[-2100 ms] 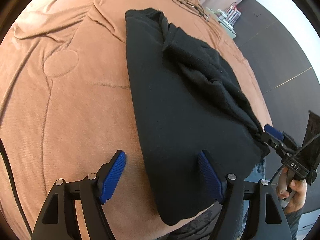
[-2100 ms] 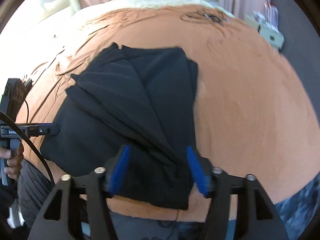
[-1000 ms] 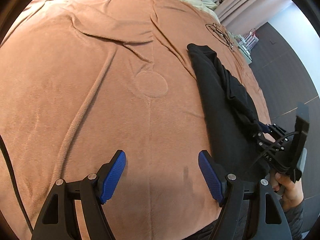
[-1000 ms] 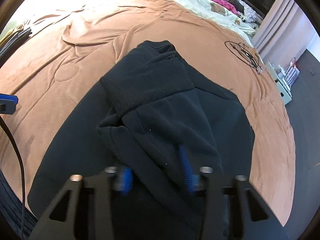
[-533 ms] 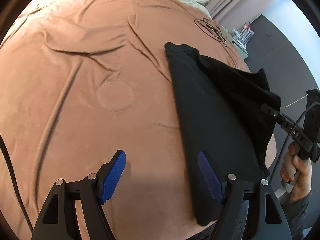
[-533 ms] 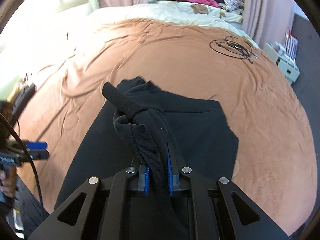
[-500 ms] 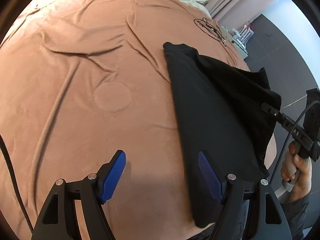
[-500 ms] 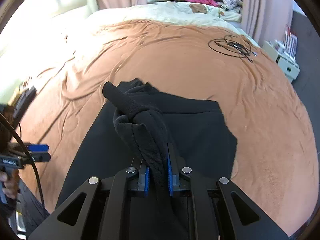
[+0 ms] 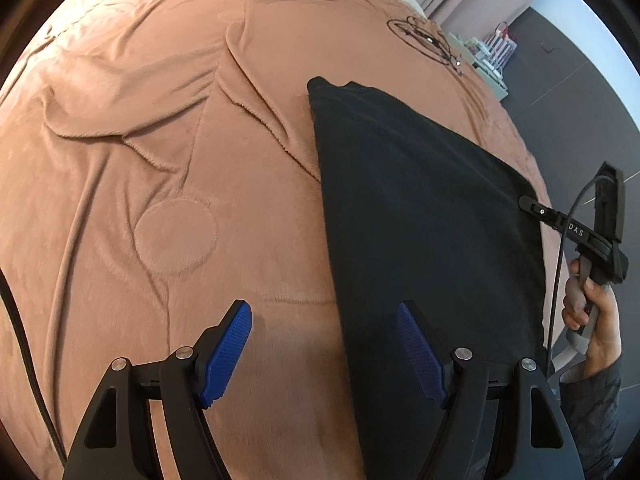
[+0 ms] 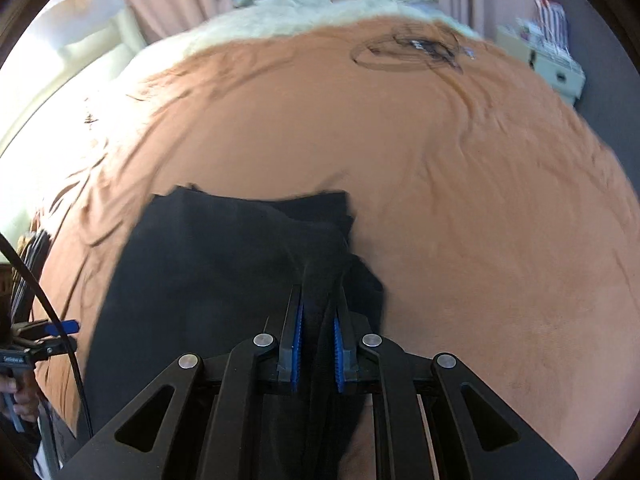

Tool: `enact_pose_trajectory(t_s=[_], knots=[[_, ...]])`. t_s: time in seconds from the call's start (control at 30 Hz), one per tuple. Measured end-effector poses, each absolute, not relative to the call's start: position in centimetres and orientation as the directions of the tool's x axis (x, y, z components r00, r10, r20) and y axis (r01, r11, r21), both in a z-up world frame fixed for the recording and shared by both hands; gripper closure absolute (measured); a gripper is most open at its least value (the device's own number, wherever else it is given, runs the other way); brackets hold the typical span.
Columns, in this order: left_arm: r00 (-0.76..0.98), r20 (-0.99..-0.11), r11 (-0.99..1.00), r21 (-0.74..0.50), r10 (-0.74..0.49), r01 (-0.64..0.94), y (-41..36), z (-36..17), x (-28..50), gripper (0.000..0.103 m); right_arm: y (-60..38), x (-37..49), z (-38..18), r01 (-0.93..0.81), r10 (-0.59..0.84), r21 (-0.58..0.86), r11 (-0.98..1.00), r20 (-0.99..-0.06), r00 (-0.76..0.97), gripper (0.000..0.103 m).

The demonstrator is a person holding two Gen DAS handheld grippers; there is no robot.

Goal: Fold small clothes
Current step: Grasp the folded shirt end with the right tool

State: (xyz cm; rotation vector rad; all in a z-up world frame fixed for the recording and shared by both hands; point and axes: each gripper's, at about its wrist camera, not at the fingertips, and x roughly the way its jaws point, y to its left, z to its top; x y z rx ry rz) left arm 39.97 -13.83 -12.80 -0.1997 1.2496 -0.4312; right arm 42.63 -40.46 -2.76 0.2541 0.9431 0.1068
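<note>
A black garment [image 9: 420,208] lies on the brown bedspread [image 9: 160,140], stretched flat toward the near right. My left gripper [image 9: 324,352] is open and empty above the bedspread, with its right fingertip over the garment's left edge. In the right wrist view my right gripper [image 10: 318,340] is shut on a bunched fold of the black garment [image 10: 224,264] at its near right side. In the left wrist view the right gripper [image 9: 532,206] shows at the garment's right corner, held by a hand.
A coiled black cable [image 9: 424,38] lies on the far part of the bed, also in the right wrist view [image 10: 412,50]. White drawers [image 10: 548,68] stand beyond the bed's right edge. Cream bedding and pillows [image 10: 320,4] lie at the far end.
The right gripper has pulled its held fold rightward and down, spreading the garment flatter. The left gripper stays open and has shifted slightly nearer the garment's left edge.
</note>
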Motion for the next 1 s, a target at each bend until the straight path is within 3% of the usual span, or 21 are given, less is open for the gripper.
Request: enact_pose_trajectory(t_s=[0.03,0.1,0.13,0.17,0.4,0.5,0.53,0.57,0.77,0.9,1.0], knots=[[0.245,-0.874,0.903,-0.376,-0.42,0.208,-14.0,-12.9,40.3,0.027,-41.0,42.7,-3.1,0.033,0.218,0.292,0.956,-0.782,0.584,0.087],[0.243,-0.874,0.903,-0.377,-0.421,0.208,-14.2,-13.0,40.9,0.027,-42.1,42.4,-3.3,0.053,0.237,0.333,0.942,-0.764,0.6,0.063],[0.245,-0.874,0.903,-0.376,-0.42,0.206,-14.3,-13.0,41.1,0.027,-42.6,42.0,-3.4,0.058,0.247,0.354,0.933,-0.752,0.611,0.039],[0.247,-0.873,0.904,-0.377,-0.42,0.204,-14.5,-13.0,41.4,0.027,-43.1,41.5,-3.4,0.055,0.272,0.389,0.92,-0.731,0.626,0.032],[0.253,-0.853,0.888,-0.418,-0.456,0.193,-15.8,-12.8,43.7,0.027,-44.8,40.4,-4.9,-0.001,0.444,0.554,0.833,-0.667,0.599,0.032],[0.257,-0.857,0.893,-0.41,-0.447,0.185,-16.2,-13.1,44.6,0.027,-45.3,40.9,-5.3,0.026,0.364,0.48,0.877,-0.698,0.616,0.033],[0.254,-0.858,0.894,-0.41,-0.446,0.182,-16.3,-13.3,44.9,0.027,-45.4,41.0,-5.3,0.021,0.361,0.478,0.878,-0.69,0.627,0.037],[0.251,-0.858,0.893,-0.413,-0.448,0.181,-16.5,-13.5,45.2,0.027,-45.6,41.2,-5.3,0.009,0.386,0.504,0.864,-0.674,0.63,0.043],[0.25,-0.853,0.888,-0.426,-0.458,0.175,-16.9,-14.3,47.0,0.027,-46.2,44.7,-5.2,0.0,0.456,0.578,0.816,-0.644,0.614,0.044],[0.26,-0.846,0.884,-0.431,-0.465,0.179,-17.1,-14.3,48.3,0.027,-46.3,48.4,-6.1,0.05,0.467,0.604,0.796,-0.663,0.585,0.044],[0.264,-0.841,0.881,-0.438,-0.472,0.178,-17.1,-14.5,49.1,0.027,-45.9,50.7,-7.1,0.083,0.471,0.6,0.796,-0.699,0.538,0.052]])
